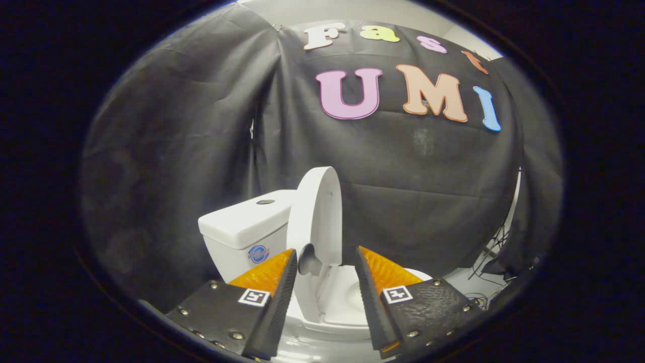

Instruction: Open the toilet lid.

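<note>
Black cloth booth wall behind a white toilet (262, 232); its lid (318, 217) stands raised against the tank, gripper (325, 262) jaws spread, holding nothing.

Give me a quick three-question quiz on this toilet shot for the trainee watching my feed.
1. True or false: the toilet lid stands raised, close to upright.
2. The gripper has its fingers: A) shut on the lid, B) open with a gap between them, C) pressed on the tank.
3. Fill in: the round flush button sits on top of the ______.

Key
1. True. The lid is up beside the tank, and the seat and bowl lie exposed below it.
2. B. The fingers are apart; the lid's lower part and the bowl show in the gap between them.
3. Tank.
</note>
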Available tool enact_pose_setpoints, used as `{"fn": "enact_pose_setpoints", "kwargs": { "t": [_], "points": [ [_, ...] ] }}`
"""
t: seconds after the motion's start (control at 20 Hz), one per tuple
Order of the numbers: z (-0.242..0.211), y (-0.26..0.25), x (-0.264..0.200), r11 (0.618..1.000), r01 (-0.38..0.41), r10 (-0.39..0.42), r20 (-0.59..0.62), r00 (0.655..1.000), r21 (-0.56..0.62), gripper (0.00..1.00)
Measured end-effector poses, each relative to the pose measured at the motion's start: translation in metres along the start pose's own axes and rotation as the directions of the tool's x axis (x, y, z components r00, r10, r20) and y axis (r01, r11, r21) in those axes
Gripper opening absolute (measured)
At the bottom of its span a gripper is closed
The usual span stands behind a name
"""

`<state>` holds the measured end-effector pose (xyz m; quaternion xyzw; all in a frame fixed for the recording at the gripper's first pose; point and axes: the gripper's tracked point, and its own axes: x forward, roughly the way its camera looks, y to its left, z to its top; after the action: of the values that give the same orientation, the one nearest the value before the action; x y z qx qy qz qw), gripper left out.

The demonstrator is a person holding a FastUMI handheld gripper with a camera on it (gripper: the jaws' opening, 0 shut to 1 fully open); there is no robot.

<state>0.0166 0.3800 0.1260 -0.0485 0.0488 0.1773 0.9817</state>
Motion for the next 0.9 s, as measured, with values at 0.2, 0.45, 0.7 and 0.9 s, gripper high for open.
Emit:
{"fn": "enact_pose_setpoints", "kwargs": {
  "t": [0.2, 0.45, 0.7, 0.9],
  "points": [
    [0.004, -0.022, -0.010, 1.000, 0.026, -0.026, 0.000, 1.000, 0.003, 0.72],
    [0.006, -0.050, -0.024, 0.998, 0.064, -0.064, 0.009, 0.998, -0.002, 1.00],
    [0.001, -0.086, -0.032, 0.994, 0.111, -0.111, 0.002, 0.994, 0.013, 1.00],
    [-0.003, -0.120, -0.038, 0.987, 0.156, -0.156, -0.002, 0.988, 0.034, 1.00]
  ]
}}
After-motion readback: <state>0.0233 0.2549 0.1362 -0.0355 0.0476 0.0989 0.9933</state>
